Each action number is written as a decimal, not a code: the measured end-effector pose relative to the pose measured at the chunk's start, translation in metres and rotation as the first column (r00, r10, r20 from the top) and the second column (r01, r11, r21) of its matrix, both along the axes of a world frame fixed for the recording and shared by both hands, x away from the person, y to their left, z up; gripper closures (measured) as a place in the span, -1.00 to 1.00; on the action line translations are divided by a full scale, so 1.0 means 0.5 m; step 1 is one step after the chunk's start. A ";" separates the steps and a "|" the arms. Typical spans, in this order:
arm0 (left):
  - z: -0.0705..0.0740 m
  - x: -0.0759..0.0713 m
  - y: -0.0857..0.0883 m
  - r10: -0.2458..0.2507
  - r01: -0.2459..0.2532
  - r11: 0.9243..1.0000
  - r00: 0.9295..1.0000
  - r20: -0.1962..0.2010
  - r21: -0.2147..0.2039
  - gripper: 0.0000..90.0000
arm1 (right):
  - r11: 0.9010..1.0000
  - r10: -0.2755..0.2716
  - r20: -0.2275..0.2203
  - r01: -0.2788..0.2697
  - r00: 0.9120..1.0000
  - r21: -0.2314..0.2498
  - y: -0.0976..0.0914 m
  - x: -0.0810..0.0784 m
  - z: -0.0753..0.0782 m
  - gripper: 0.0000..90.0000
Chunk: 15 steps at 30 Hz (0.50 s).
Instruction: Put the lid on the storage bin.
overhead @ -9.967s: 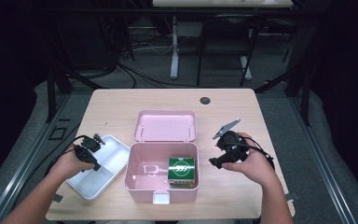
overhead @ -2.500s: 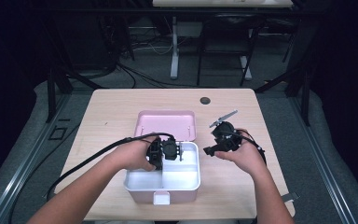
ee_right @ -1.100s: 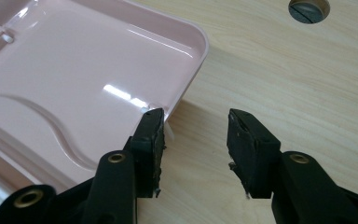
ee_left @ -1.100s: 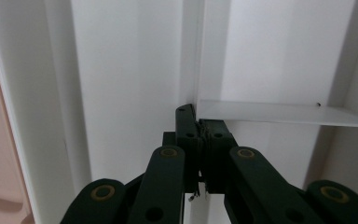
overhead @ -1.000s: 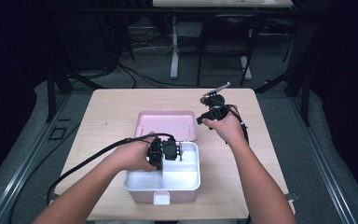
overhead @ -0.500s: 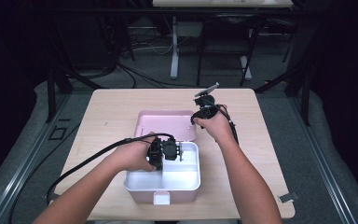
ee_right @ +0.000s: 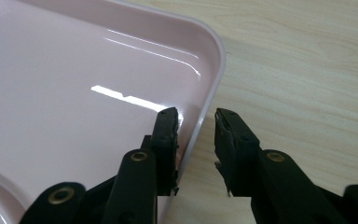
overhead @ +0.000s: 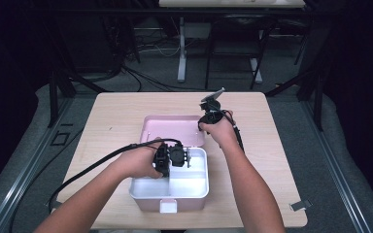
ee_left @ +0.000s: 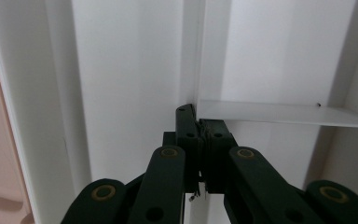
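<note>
A pink box (overhead: 145, 201) stands near the table's front, its lid (overhead: 172, 128) lying open and flat behind it. A white divided tray (overhead: 189, 182) sits inside the box. My left gripper (overhead: 177, 155) reaches into the tray; in the left gripper view it (ee_left: 199, 116) is shut on the tray's upright divider (ee_left: 279, 113). My right gripper (overhead: 205, 124) is at the lid's right corner. Its jaws have just been closing and straddle the lid's rim (ee_right: 212, 70): the right gripper (ee_right: 196, 116) has one jaw inside against the rim, the other still apart on the outside.
The wooden table (overhead: 281, 160) has bare room on both sides of the box. The left gripper's black cable (overhead: 92, 167) trails off the table's front left. A small metal clip (overhead: 298, 205) lies at the front right edge.
My right hand has come forward and down from the table's back right to the lid's right corner, and its jaws have narrowed around the rim. The left gripper has stayed on the tray divider.
</note>
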<state>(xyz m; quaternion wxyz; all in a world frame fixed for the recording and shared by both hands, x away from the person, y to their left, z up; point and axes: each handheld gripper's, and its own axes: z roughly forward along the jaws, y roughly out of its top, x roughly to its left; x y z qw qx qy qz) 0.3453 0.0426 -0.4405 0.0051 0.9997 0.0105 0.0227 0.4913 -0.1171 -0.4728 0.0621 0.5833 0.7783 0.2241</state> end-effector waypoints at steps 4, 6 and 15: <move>0.000 0.000 0.000 -0.001 0.001 1.000 1.000 -0.001 0.001 0.95 | 1.000 0.000 -0.012 0.000 1.000 0.005 0.004 -0.001 0.002 0.68; 0.000 0.000 0.000 -0.001 0.001 1.000 1.000 0.001 0.001 0.95 | 1.000 -0.006 -0.016 0.006 1.000 0.001 0.006 -0.001 0.003 0.70; 0.000 0.001 0.000 0.000 0.000 1.000 1.000 -0.004 0.000 0.95 | 0.999 -0.034 -0.025 0.034 0.999 0.006 0.006 -0.003 0.005 0.77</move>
